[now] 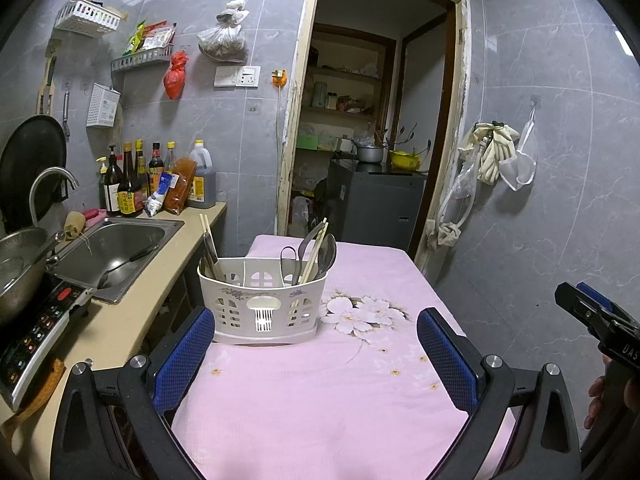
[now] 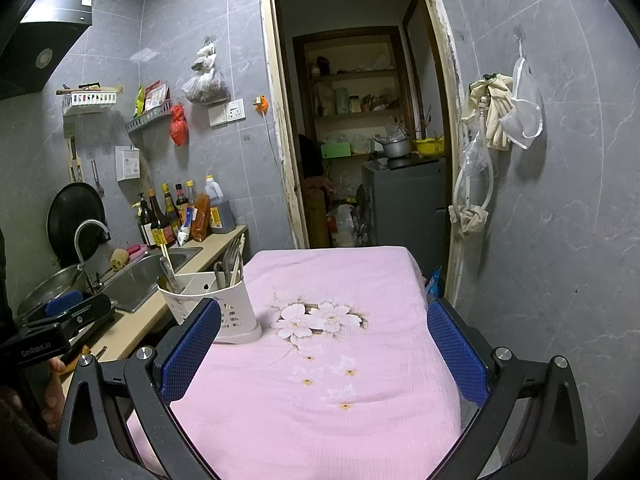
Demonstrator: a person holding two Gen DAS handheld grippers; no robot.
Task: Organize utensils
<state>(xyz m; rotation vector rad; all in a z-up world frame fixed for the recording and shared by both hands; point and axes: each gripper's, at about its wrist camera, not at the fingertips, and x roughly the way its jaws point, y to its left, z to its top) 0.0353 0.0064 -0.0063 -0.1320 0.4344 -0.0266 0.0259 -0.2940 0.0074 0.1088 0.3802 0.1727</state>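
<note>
Both grippers, left gripper (image 1: pixel 316 344) and right gripper (image 2: pixel 324 344), hung wide open, empty, before the caddy (image 1: pixel 262 304).
Judged best: sort mixed chopsticks (image 1: pixel 316 256) and spoons (image 1: pixel 328 252) by compartment, lifting straight up.

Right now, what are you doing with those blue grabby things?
A person is holding two grabbers over a table with a pink cloth, tidying forks and spoons. Both the left grabber and the right grabber are open and holding nothing. The white holder stands on the cloth near the sink. Chopsticks, spoons and other utensils already stand in its left and right sections. No loose utensils show on the cloth.
</note>
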